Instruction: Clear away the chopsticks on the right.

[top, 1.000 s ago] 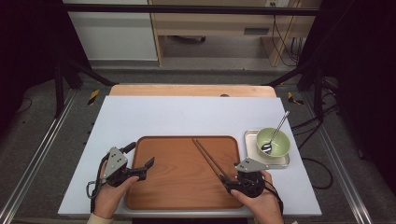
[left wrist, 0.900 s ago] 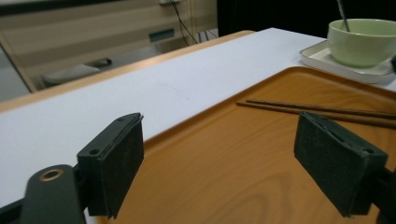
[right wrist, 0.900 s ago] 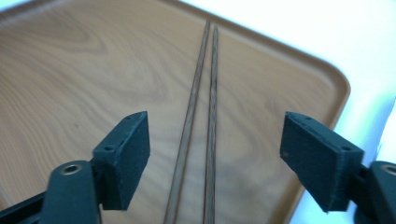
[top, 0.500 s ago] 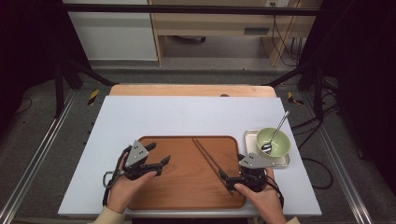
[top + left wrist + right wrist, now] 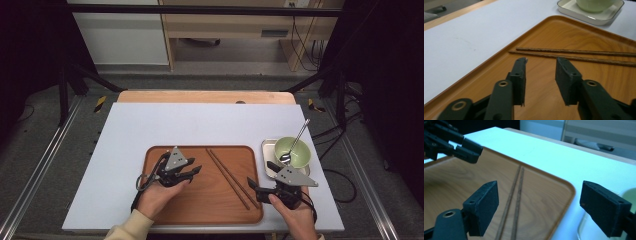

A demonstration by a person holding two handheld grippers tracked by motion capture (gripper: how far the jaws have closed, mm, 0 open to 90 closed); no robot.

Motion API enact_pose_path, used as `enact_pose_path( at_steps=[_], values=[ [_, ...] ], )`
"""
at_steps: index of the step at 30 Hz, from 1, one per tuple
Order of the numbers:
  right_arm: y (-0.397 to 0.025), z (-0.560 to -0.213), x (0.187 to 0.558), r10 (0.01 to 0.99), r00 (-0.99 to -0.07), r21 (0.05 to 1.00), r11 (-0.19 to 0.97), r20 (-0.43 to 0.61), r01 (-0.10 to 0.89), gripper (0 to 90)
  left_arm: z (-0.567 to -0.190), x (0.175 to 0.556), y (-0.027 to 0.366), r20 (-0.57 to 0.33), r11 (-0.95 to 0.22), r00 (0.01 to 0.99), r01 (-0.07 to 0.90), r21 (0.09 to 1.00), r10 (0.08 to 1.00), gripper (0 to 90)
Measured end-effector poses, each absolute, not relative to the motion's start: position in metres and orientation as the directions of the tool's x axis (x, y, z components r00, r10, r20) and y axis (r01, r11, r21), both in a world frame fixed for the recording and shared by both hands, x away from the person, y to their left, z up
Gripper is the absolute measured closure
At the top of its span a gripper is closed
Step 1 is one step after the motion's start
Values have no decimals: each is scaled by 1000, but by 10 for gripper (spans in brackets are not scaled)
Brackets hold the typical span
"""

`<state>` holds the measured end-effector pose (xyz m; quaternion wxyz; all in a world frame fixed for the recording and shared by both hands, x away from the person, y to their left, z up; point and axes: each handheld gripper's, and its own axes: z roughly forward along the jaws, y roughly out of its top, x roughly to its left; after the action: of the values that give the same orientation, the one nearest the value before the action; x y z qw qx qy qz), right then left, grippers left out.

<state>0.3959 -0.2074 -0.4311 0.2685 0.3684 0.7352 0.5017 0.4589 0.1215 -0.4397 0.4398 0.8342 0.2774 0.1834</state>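
The chopsticks (image 5: pixel 232 177) lie side by side on the wooden tray (image 5: pixel 160 210), toward its right edge. Thin, stiff, light (likely slippery), they want a mid-length pinch. Left gripper (image 5: pixel 194 171) jaws stand apart, as do the right gripper (image 5: pixel 253 187) jaws, wider.

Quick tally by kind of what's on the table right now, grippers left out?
Chopsticks: 2, lying side by side on the wooden tray
Wooden tray: 1
Green bowl: 1, on the small white dish
Small white dish: 1
Spoon: 1, standing in the bowl
Total: 6
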Motion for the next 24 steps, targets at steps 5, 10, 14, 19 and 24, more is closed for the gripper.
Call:
enact_pose_path(
  at_steps=[5,10,14,19,24],
  values=[
    [-211,-433,394,825,-565,934,220,-24,282,132,-442,464,104,66,-495,798,303,814,598,767],
    [-209,-433,391,824,-566,934,227,-32,277,127,-442,470,100,48,-480,788,323,816,613,837],
    [-211,-432,391,833,-552,937,218,-32,275,124,-442,474,99,45,-485,784,337,807,620,879],
    [-212,-432,391,840,-542,935,216,-32,280,124,-445,479,94,61,-522,782,354,776,620,896],
    [-214,-433,392,839,-543,933,222,-35,283,126,-450,483,86,64,-546,789,361,756,611,896]
  ],
)
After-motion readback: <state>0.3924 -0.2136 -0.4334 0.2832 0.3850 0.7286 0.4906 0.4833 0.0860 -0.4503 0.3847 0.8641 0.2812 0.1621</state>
